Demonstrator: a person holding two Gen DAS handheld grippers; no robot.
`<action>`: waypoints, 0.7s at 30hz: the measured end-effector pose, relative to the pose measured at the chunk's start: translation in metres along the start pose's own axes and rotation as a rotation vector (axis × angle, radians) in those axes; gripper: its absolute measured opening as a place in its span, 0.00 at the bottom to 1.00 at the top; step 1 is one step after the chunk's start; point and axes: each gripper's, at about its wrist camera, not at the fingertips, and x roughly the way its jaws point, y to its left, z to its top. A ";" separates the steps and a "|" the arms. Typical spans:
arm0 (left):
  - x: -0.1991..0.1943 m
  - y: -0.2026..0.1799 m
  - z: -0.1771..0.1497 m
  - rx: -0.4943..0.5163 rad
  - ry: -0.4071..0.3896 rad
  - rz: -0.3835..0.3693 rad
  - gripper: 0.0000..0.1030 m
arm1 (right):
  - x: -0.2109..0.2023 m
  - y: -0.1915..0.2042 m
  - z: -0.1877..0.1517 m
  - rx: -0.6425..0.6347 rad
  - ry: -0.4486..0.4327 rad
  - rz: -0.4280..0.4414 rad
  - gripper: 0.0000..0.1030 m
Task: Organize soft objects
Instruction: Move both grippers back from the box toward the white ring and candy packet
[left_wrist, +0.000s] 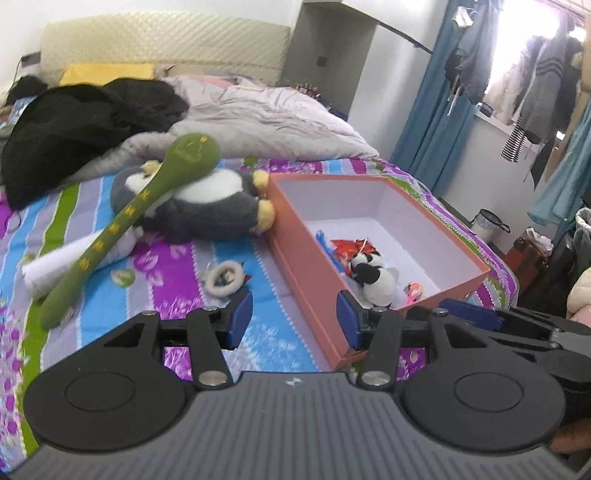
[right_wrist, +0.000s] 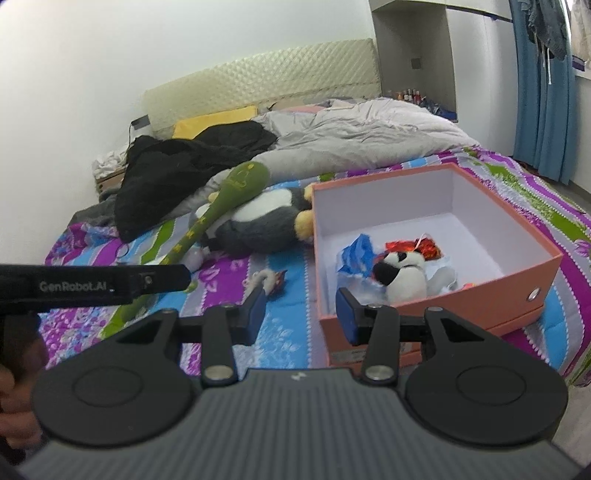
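Blue pads lined both tools. In the left wrist view, the left gripper (left_wrist: 294, 320) sat low in the frame with its jaws spread about halfway, nothing between them, hanging over the striped bedsheet (left_wrist: 177, 266) and the near corner of the orange box (left_wrist: 306, 280). At the left of that frame a long green plush snake (left_wrist: 122, 221) lay across a grey and white plush animal (left_wrist: 207, 206), which touched the box's left wall. A small ring-shaped trinket (left_wrist: 223, 277) lay on the sheet just above the left pad. Inside the box, lower centre-right, lay a small panda plush (left_wrist: 373, 275) beside red and blue wrappers. A black garment (left_wrist: 85, 122) and a rumpled grey duvet (left_wrist: 266, 114) filled the upper left and centre; blue curtains (left_wrist: 436, 92) and hanging clothes stood at the right.

In the right wrist view, the right gripper (right_wrist: 301, 314) was likewise part-open and empty, its right pad in front of the box's near wall. The left tool's black body crossed the left edge, with a hand (right_wrist: 16, 402) below it. The padded headboard (right_wrist: 258, 85) ran along the white wall behind.
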 end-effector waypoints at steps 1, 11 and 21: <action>0.001 0.004 -0.002 -0.006 0.006 0.002 0.55 | 0.000 0.002 -0.002 -0.004 0.006 0.004 0.44; -0.003 0.039 -0.025 -0.097 0.022 0.042 0.55 | 0.010 0.026 -0.026 -0.026 0.073 0.019 0.44; 0.033 0.081 -0.032 -0.188 0.061 0.080 0.55 | 0.051 0.048 -0.042 -0.086 0.169 0.090 0.44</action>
